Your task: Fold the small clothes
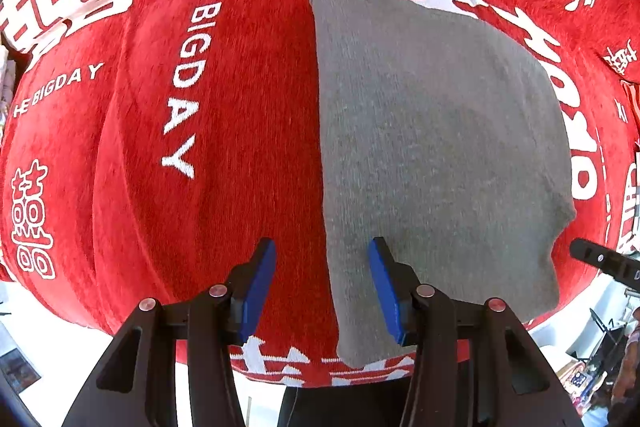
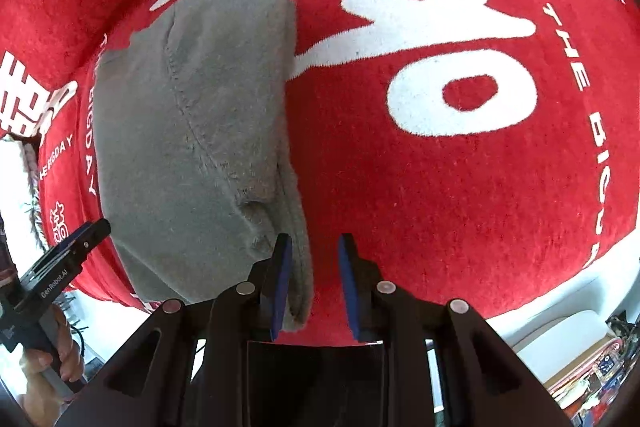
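A grey knitted garment (image 1: pixel 440 147) lies folded flat on a red blanket (image 1: pixel 248 99). My left gripper (image 1: pixel 322 251) points down over the garment's left edge and is open. That edge runs between its blue pads (image 1: pixel 260 279), and neither pad presses on it. In the right wrist view the garment (image 2: pixel 192 147) fills the left half. My right gripper (image 2: pixel 315 243) is open at the garment's near right corner. The rolled cloth edge lies against the left pad (image 2: pixel 282 279), and the right pad stands clear over the blanket (image 2: pixel 440 219).
The blanket carries large white lettering and ends near the bottom of both views, with a white surface (image 2: pixel 560 323) beyond. A hand (image 2: pixel 60 359) holds the left gripper's handle. Cluttered items (image 2: pixel 600 371) sit at the lower right.
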Tool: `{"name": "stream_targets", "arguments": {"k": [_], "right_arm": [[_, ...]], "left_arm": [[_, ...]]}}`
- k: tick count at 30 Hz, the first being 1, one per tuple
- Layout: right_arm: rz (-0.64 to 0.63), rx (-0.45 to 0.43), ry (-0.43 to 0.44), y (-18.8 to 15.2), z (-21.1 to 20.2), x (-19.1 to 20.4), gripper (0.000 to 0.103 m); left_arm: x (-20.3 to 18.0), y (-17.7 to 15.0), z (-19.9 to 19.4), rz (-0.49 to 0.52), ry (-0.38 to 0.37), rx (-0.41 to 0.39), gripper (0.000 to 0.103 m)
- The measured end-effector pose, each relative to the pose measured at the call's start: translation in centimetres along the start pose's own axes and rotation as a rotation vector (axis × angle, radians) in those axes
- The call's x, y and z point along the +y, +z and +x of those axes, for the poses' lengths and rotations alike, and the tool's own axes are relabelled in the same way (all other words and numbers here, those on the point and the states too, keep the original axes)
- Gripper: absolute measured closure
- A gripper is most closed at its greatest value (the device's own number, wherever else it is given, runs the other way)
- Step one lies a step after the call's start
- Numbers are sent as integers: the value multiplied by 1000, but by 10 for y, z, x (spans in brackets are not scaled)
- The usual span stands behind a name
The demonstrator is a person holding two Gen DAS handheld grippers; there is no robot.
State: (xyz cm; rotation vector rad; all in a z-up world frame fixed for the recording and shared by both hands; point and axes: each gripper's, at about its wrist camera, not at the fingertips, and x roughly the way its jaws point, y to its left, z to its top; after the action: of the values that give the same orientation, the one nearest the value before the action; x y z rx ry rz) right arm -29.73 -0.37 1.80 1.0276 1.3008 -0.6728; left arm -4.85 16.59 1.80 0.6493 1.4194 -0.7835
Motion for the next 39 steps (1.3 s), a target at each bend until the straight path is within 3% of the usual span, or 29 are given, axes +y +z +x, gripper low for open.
{"name": "stream_targets", "arguments": {"k": [2,13,15,20,21,22,23,32,34,35,37,39], "right_arm": [[-2,-9,1,-3,-6,-4,57],[-36,13,-9,-5,-1,12,57],[-40,20,-10,-4,1,17,50],[-51,27,-18,-4,5,25,46],[-52,26,-20,-4,5,27,43],[-53,24,-20,-4,5,28,42],[-52,20,-20,-3,4,29,40],[-76,5,-30,5,0,47,31],[-75,-4,-30,6,-2,48,25],[-74,-20,-38,7,-5,50,20],[-84,-51,-76,7,-10,54,17],[-108,-94,-121,7,-17,59,1]], "left_arm": [[-1,-1,0,5,5,3,53],[-7,-1,-2,14,12,19,53],[-7,-1,-2,18,14,24,53],[-5,-2,1,23,13,38,52],[-5,-2,2,23,15,44,48],[-4,-2,3,18,19,55,27],[-3,-2,3,12,25,50,17],[2,1,-2,15,46,25,17],[4,4,-5,10,71,11,14],[5,5,-6,6,85,1,0],[8,7,-11,-4,109,-26,0],[10,10,-13,-10,110,-31,0]]}}
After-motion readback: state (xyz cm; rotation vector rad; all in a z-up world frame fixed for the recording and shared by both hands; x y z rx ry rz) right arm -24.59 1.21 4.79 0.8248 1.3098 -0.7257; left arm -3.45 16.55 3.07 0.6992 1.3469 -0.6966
